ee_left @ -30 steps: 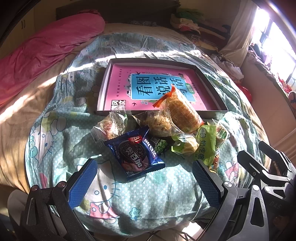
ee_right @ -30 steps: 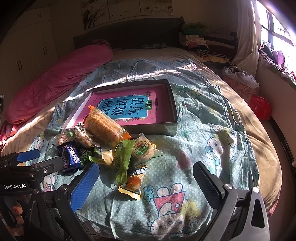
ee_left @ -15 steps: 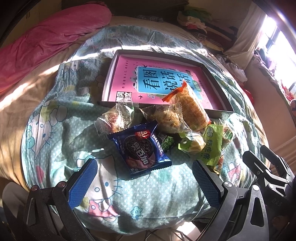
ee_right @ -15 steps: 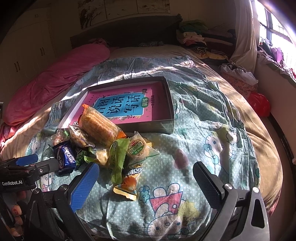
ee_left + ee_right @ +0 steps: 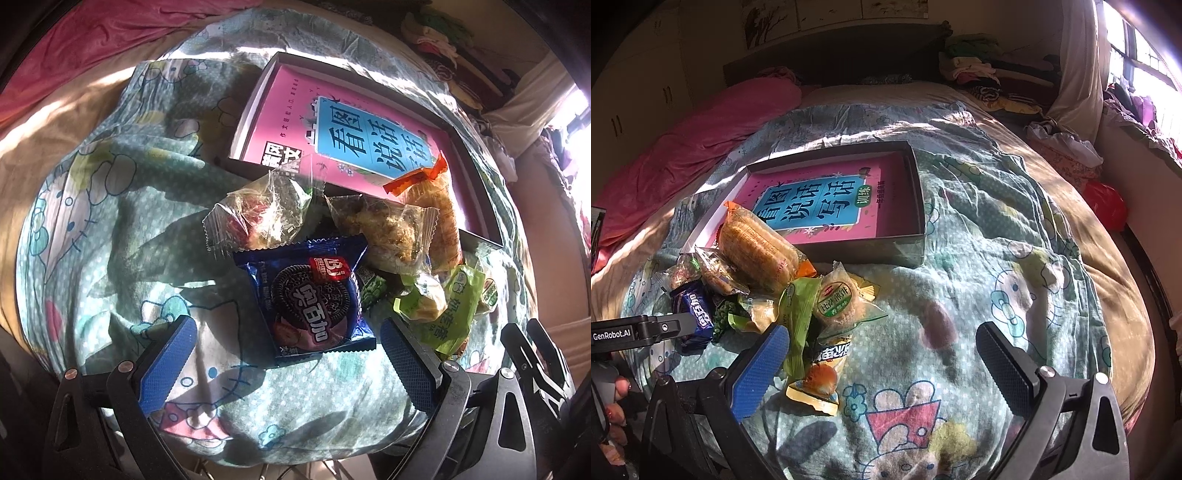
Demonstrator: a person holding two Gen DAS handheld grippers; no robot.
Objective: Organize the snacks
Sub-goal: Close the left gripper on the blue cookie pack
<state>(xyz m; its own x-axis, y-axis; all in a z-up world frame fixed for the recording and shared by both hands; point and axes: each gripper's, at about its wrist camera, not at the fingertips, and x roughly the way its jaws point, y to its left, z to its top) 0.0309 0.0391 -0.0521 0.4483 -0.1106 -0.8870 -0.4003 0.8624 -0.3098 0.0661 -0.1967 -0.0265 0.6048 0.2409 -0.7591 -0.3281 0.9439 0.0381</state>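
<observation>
Now, left to right:
Left tongs: wide open, empty, straddling the near edge of the glossy dark-blue cookie packet; a shallow bite could let the slick film slide out.
Heap: packet touches the clear-wrapped red pastry; lifting may drag it across the bed.
Right tongs: wide open, empty, near the green wrapper.
Grey shallow box: far; a throw might miss.

Hard sunlight pours in from the window, blown out white there. It throws sharp shadows across the bed and glare on the snack wrappers. Fisheye bending curves the dark corners.
</observation>
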